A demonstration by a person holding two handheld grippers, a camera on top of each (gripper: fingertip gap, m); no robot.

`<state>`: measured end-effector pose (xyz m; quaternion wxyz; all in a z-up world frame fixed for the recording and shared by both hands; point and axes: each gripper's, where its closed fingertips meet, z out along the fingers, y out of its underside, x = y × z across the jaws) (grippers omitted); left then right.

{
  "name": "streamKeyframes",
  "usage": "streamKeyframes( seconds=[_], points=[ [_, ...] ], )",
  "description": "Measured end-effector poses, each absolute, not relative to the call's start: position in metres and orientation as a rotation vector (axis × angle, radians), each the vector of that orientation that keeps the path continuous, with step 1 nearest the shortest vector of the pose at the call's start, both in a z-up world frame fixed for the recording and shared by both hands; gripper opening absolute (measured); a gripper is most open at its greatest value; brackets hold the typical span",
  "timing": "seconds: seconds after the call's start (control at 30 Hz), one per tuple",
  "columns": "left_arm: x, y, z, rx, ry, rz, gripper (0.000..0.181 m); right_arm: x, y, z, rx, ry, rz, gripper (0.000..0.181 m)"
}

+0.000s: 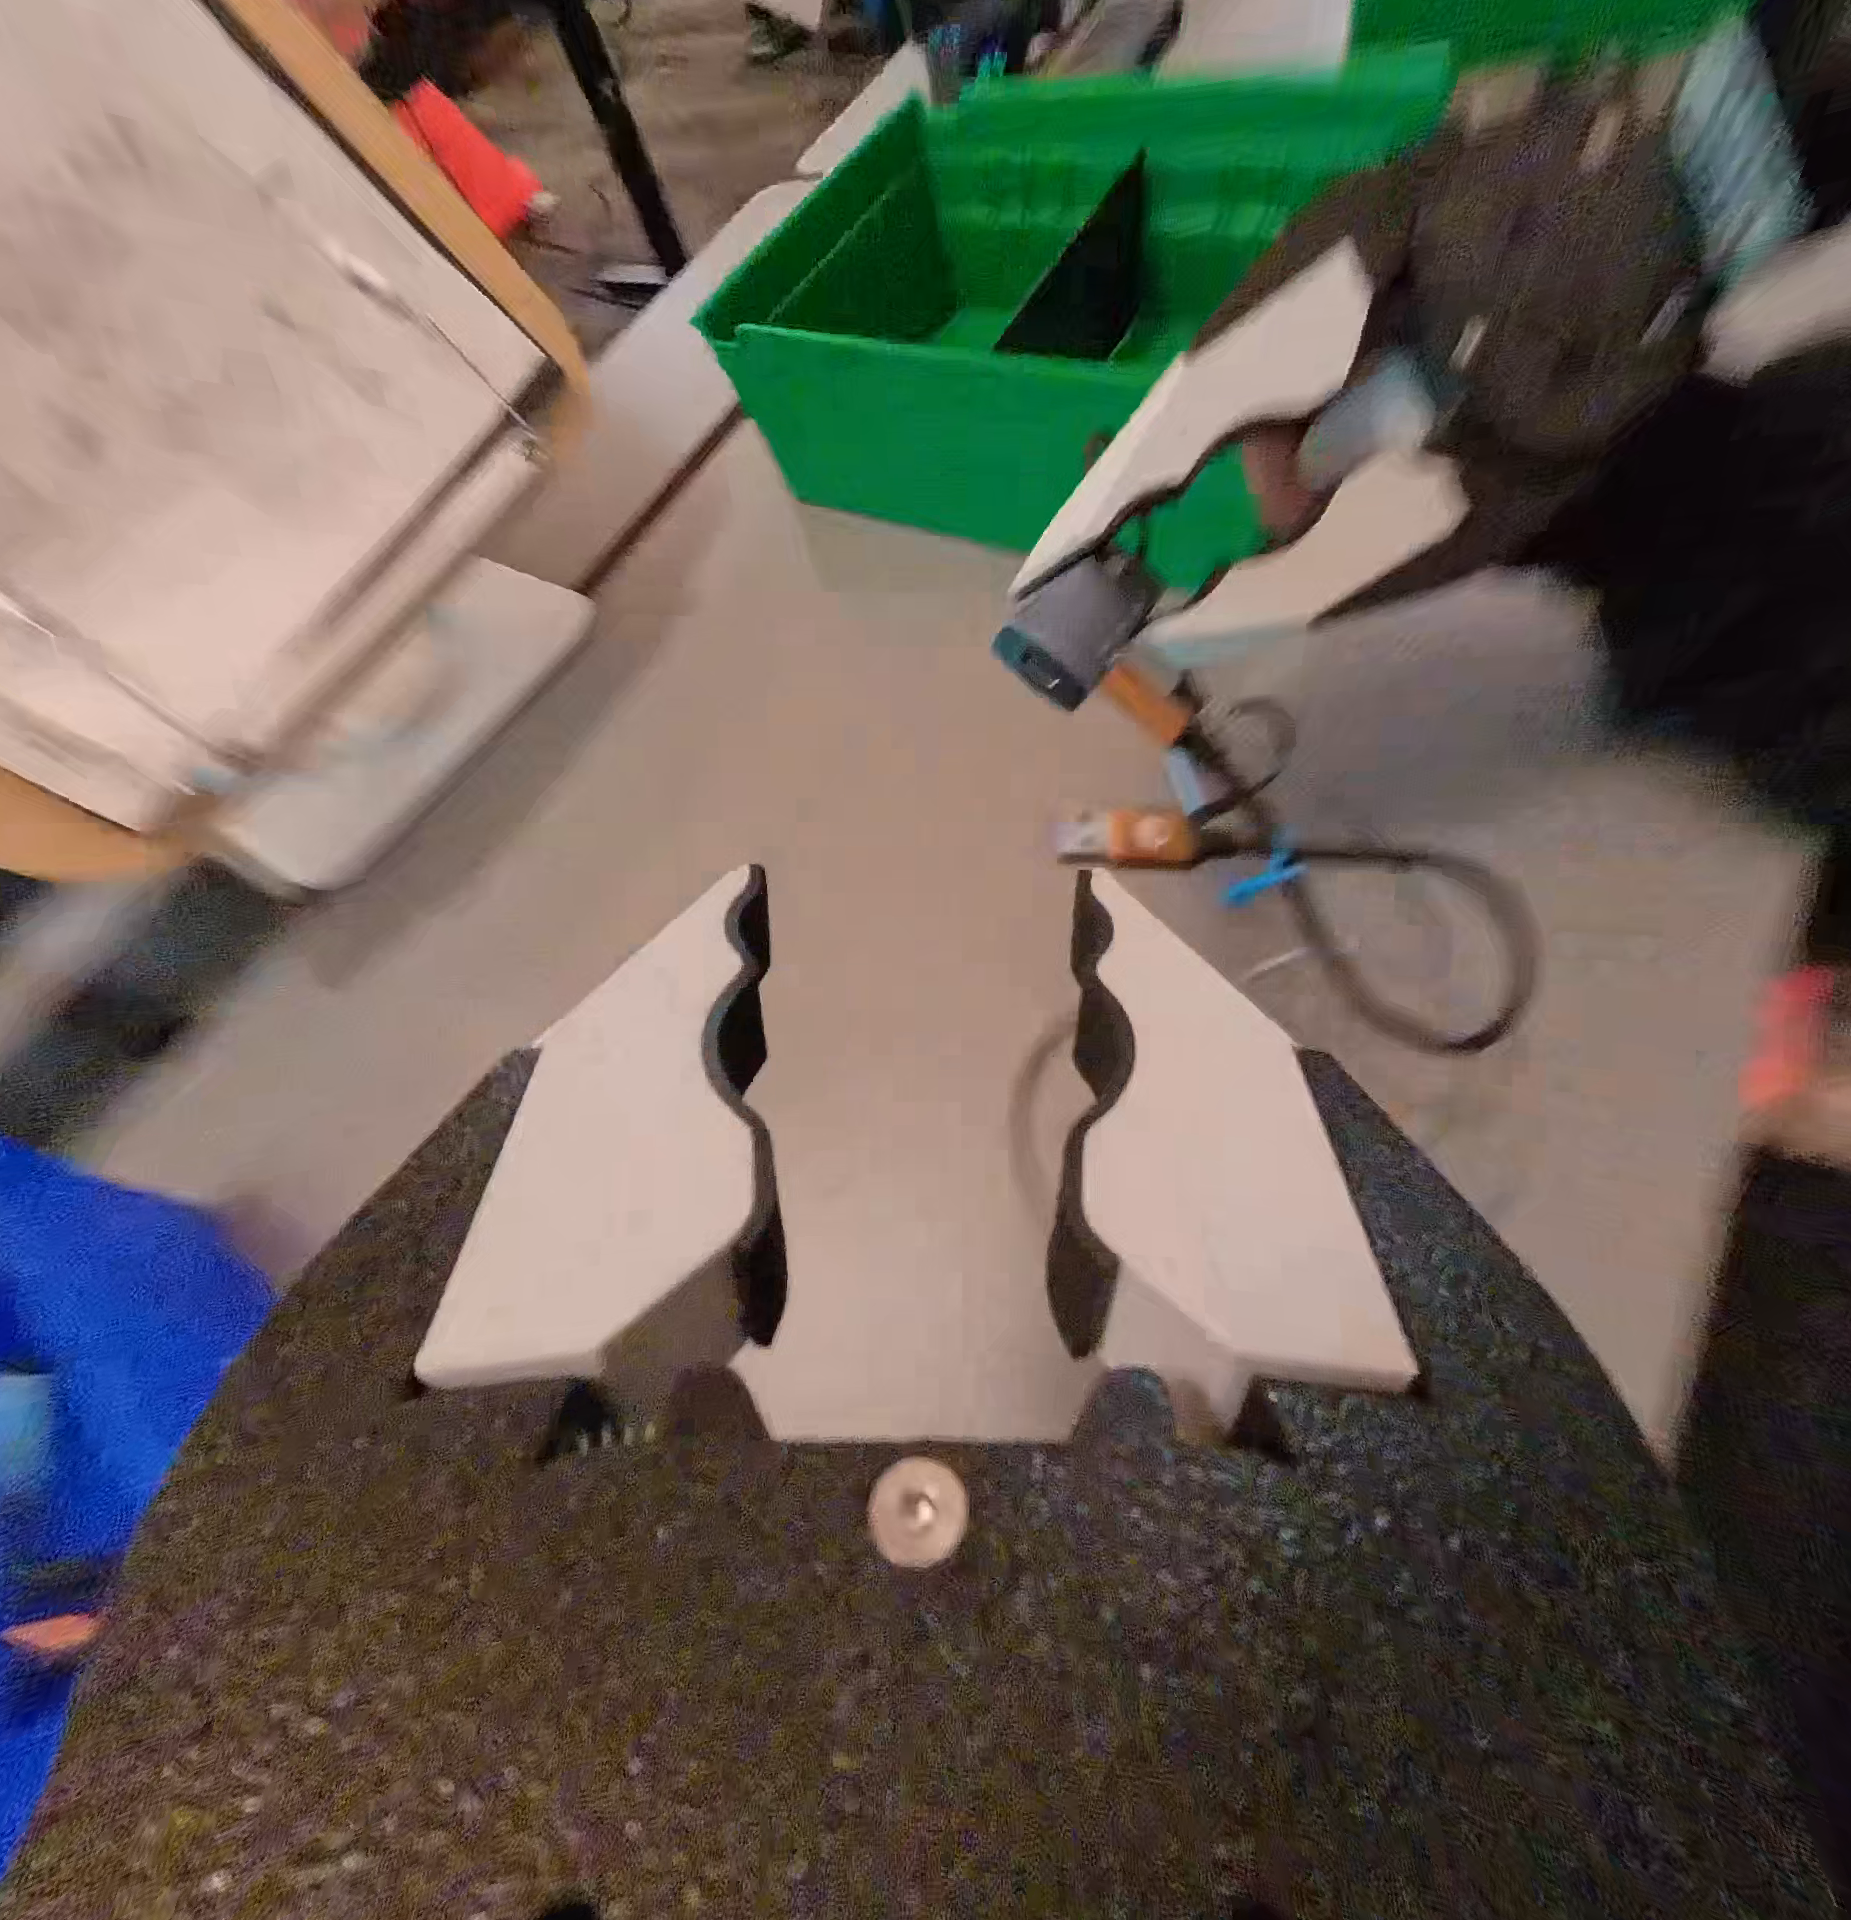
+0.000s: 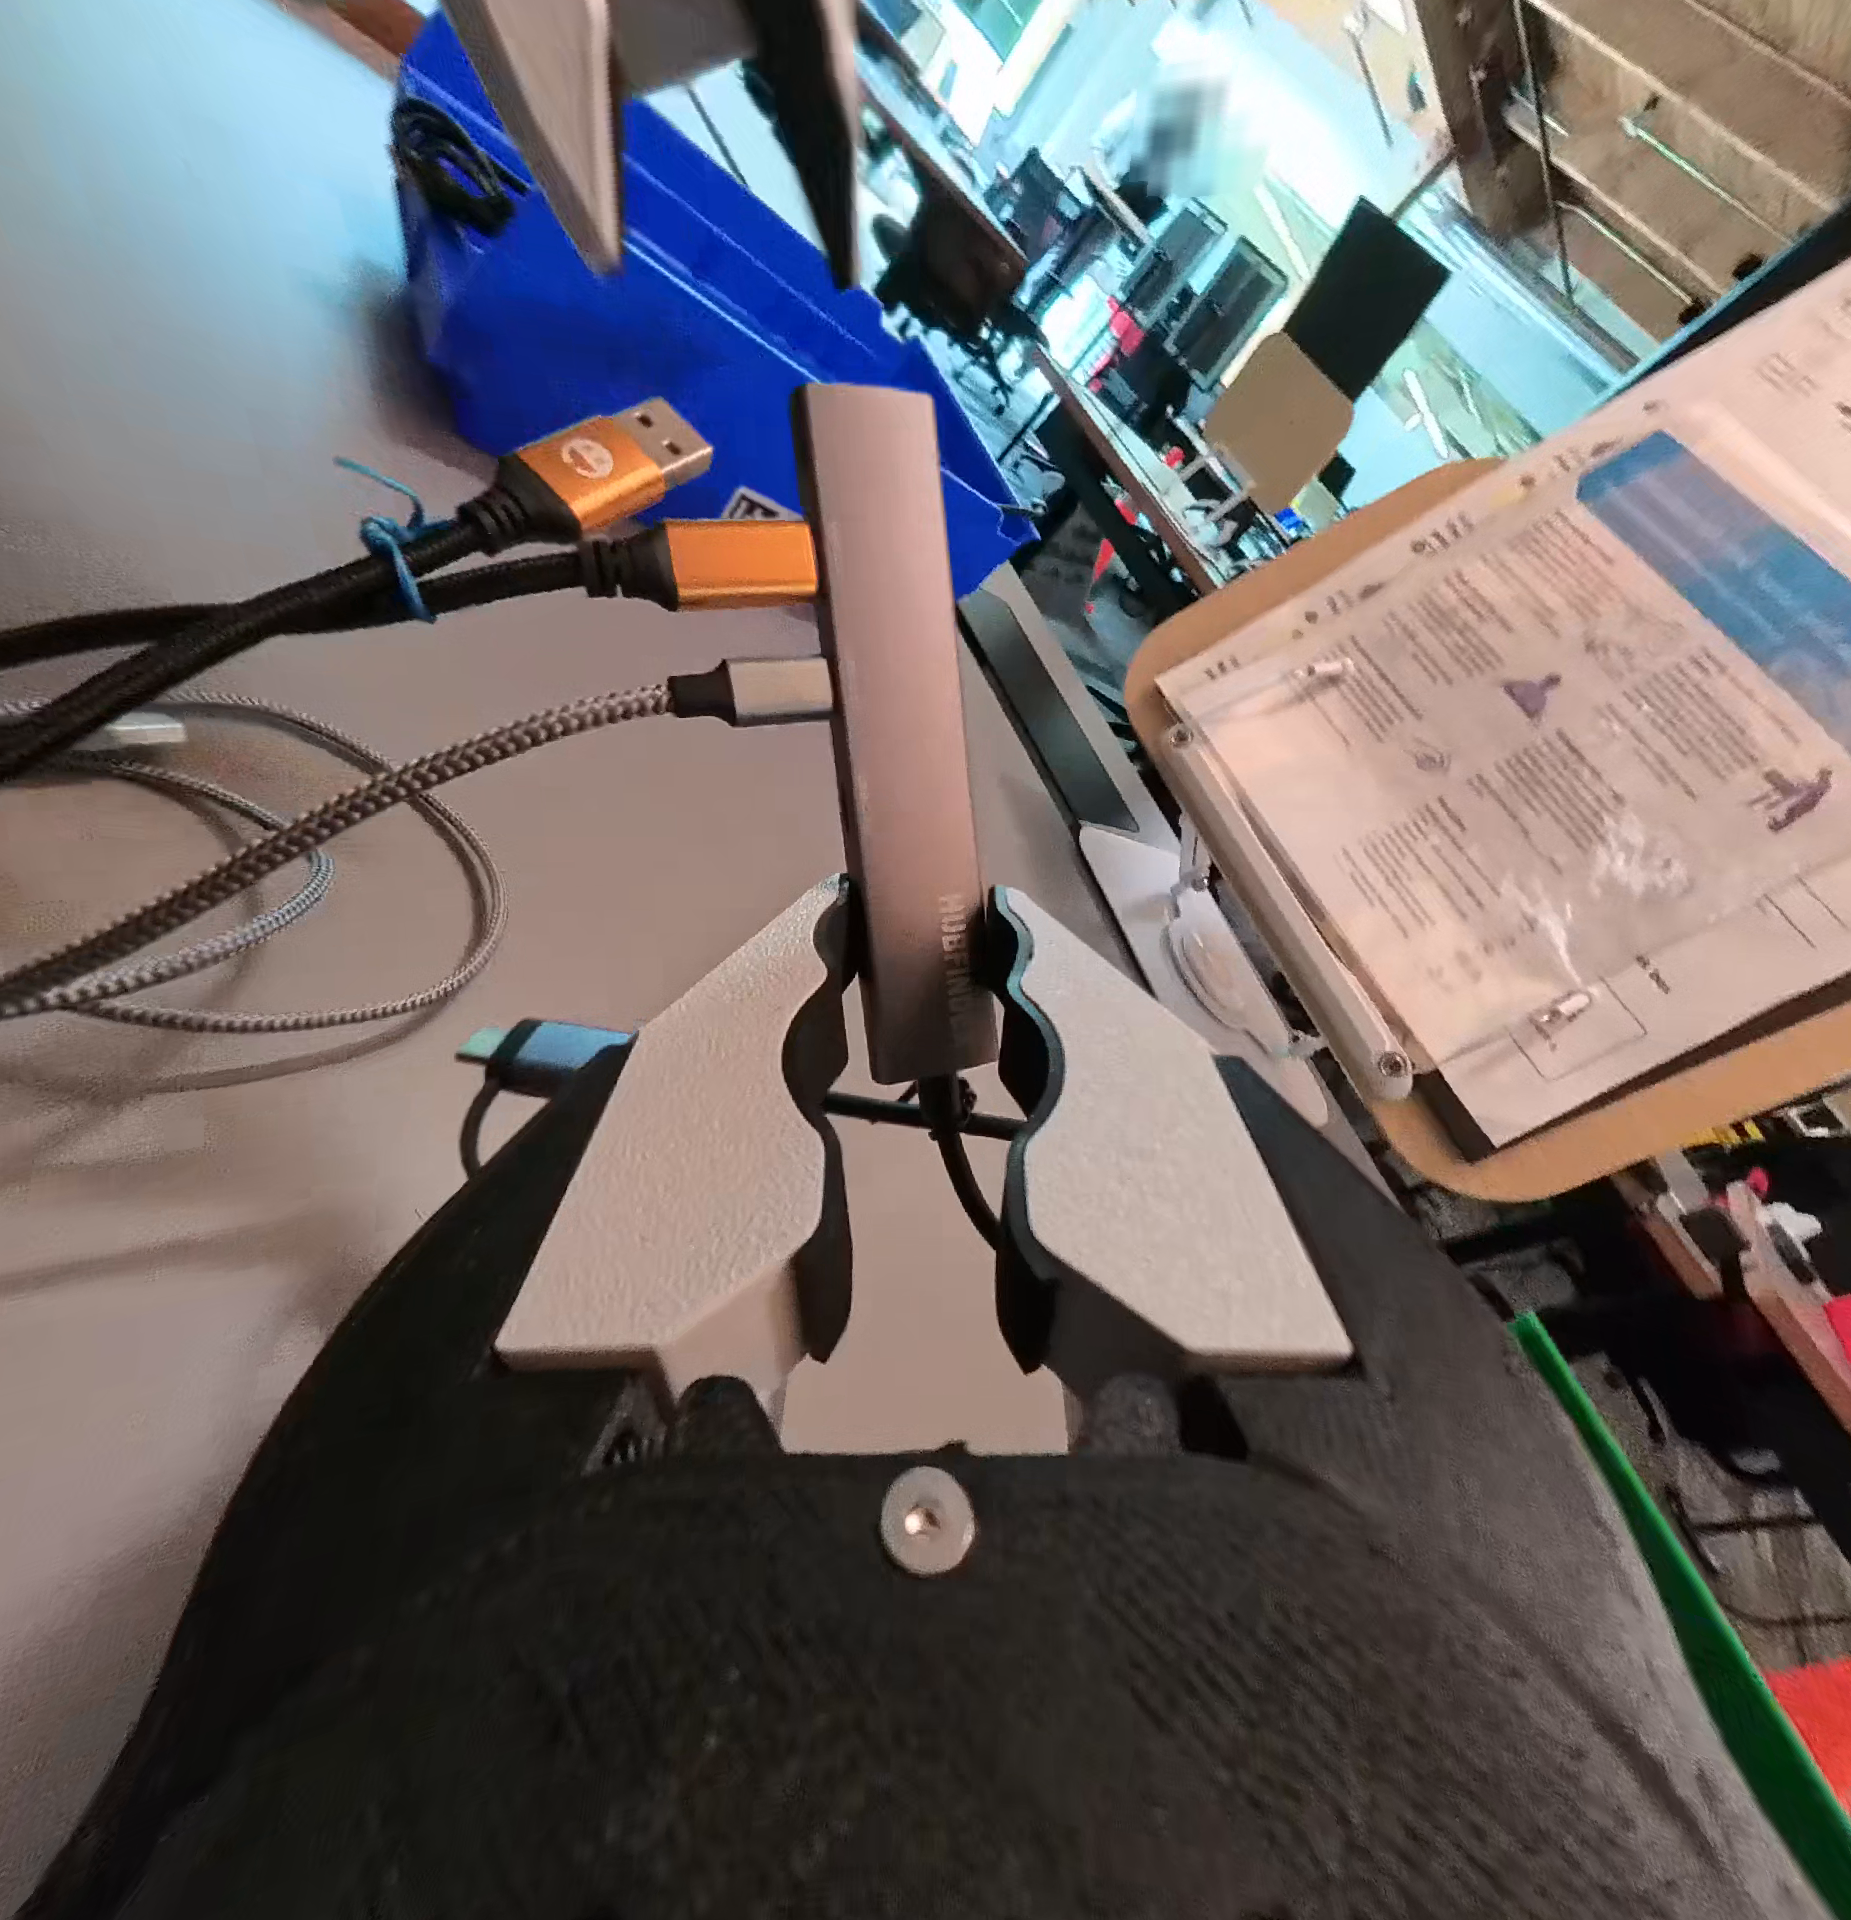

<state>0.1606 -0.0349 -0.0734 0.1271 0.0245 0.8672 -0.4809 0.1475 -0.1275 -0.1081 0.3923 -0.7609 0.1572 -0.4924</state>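
Grey table (image 1: 900, 727) between green bin (image 1: 952, 436) and blue bin (image 2: 630, 343).
Right gripper (image 2: 921, 925) fingers pinch the grey hub (image 2: 890, 675) upright with cables plugged; keep firm. Left gripper (image 1: 916, 894) fingers spread, empty.

Left gripper (image 1: 919, 1101): jaws parted wide, nothing between the fingers (image 1: 630, 1164), held level and pointing forward. Right gripper (image 2: 921, 997): jaws drawn close, fingertips (image 2: 1014, 935) clamped on both sides of a slim grey bar, tilted steeply. Left gripper hangs beyond its tips.
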Motion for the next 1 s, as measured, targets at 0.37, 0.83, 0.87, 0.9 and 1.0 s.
streamKeyframes(
  seconds=[0.37, 0.83, 0.87, 0.9, 1.0],
  points=[
    [0.129, -0.079, -0.112, -0.627, 2.871, -2.006, 0.009, 0.150, -0.109, -0.132, -2.023, 0.360, -1.312, 0.023],
    [0.175, -0.077, -0.111, -1.264, 2.694, -2.547, 0.006, 0.129, -0.131, -0.077, -1.520, 0.388, -1.254, 0.067],
    [0.183, -0.074, -0.105, -1.294, 2.595, -2.582, 0.006, 0.133, -0.138, -0.077, -1.505, 0.456, -1.234, 0.064],
    [0.188, -0.071, -0.098, -1.319, 2.490, -2.648, 0.006, 0.140, -0.143, -0.085, -1.512, 0.558, -1.170, 0.062],
    [0.196, -0.061, -0.076, -1.364, 2.149, -2.927, 0.005, 0.156, -0.130, -0.113, -1.443, 0.844, -0.684, 0.090]
  ],
)
